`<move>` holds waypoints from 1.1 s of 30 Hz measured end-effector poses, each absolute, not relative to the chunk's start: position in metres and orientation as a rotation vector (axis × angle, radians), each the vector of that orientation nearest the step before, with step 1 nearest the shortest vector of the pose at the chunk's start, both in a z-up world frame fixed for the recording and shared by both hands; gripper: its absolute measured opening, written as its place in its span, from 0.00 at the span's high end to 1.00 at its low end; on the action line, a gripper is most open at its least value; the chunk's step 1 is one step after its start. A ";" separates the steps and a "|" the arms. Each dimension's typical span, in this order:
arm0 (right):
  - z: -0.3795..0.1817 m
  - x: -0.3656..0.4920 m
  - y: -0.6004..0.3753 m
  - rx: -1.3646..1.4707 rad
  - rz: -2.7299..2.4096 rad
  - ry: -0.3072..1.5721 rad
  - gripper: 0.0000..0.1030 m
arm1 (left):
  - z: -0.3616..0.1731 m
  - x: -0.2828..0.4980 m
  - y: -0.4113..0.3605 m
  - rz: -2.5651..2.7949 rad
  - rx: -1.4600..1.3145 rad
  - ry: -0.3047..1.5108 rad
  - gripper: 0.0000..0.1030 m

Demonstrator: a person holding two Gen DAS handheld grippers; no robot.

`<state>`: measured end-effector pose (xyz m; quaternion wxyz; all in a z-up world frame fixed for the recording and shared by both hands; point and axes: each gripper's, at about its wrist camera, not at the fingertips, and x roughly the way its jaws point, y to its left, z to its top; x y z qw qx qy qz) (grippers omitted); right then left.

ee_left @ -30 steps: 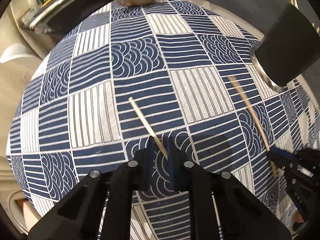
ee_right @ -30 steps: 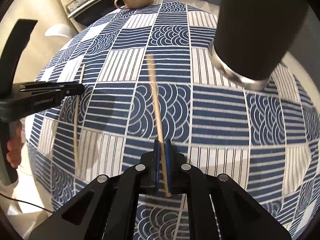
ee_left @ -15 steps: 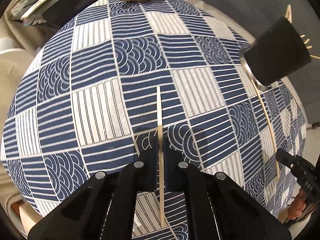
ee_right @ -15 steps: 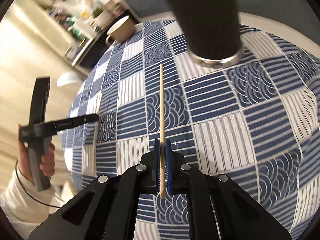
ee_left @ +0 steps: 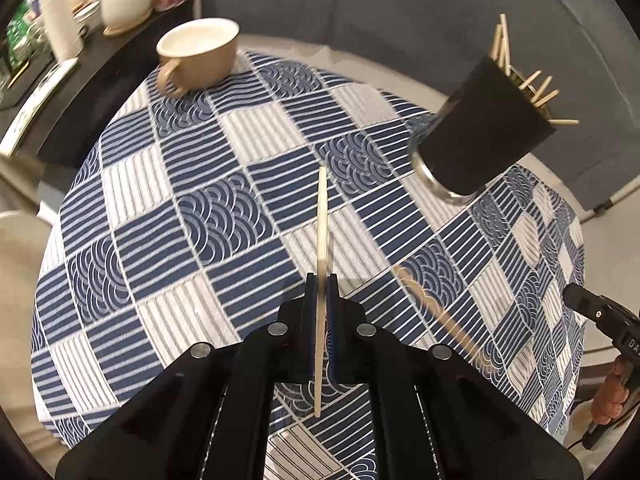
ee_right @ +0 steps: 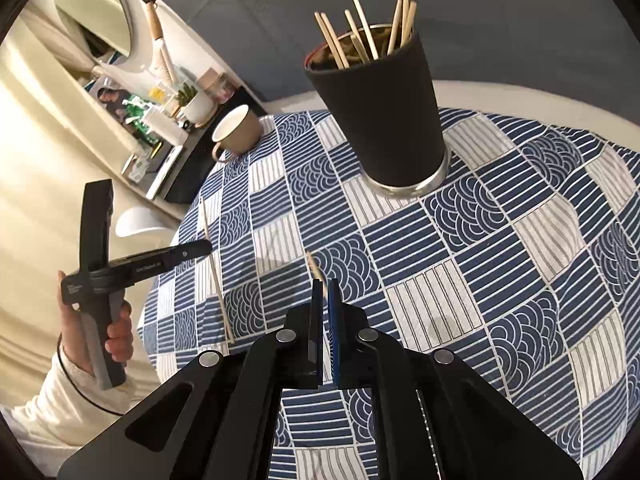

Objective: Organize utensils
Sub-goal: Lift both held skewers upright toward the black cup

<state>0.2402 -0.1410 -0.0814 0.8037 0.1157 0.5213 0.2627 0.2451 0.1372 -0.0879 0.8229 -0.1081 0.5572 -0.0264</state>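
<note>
two sticks are now up off the worktop point(ee_left: 248, 136). left tongs point(ee_left: 321, 280) pinch one chopstick point(ee_left: 322, 216); right tongs point(ee_right: 324, 286) pinch another chopstick point(ee_right: 313, 265). both have lifted, and next comes the black cup point(ee_right: 384, 120).

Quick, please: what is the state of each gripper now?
Left gripper: closed, holding a wooden chopstick.
Right gripper: closed, holding another chopstick, seen almost end-on.
</note>
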 end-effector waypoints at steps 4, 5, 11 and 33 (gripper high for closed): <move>-0.098 0.237 -0.121 0.147 0.560 1.174 0.93 | -0.087 0.250 0.138 -0.102 -0.225 1.179 0.95; -0.106 0.235 -0.115 0.123 0.554 1.198 0.93 | -0.088 0.250 0.138 -0.108 -0.223 1.177 0.95; -0.149 0.232 -0.075 -0.018 0.576 1.291 0.68 | -0.083 0.248 0.142 -0.147 -0.191 1.163 0.95; -0.165 0.210 -0.044 -0.043 0.473 1.229 0.95 | -0.072 0.246 0.156 -0.325 -0.135 1.119 0.95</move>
